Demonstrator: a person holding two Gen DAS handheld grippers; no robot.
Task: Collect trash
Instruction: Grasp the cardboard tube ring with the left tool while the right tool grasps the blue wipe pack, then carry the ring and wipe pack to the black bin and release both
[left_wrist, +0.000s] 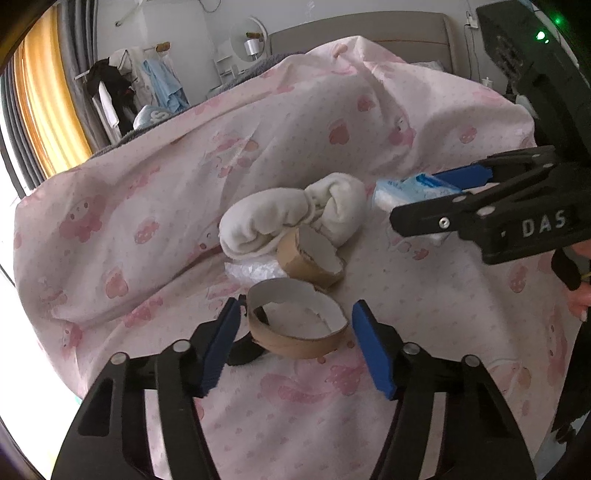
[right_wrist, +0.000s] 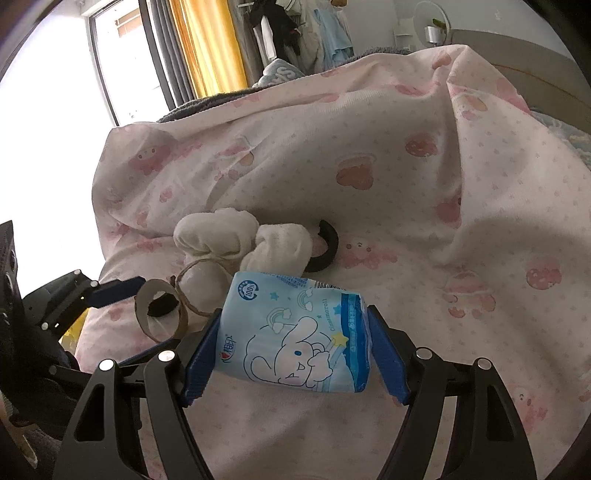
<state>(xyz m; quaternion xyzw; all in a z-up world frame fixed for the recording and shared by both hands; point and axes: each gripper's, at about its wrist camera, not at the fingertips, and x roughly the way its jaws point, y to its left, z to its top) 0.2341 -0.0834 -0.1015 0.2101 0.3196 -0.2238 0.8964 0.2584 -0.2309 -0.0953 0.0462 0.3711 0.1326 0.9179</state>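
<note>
The left gripper (left_wrist: 293, 343) is a matte black plastic frame of paired curved struts, joined at round silver pins, and each strut ends in a flat blue rectangular pad (left_wrist: 221, 347) with a ribbed face. The right gripper (right_wrist: 293, 350) is built the same way, black with blue pads and silver pivots. From the left wrist view, its side carries white raised letters reading "DAS", a small silver screw near its tip, and a boxy black housing above with green lights.
</note>
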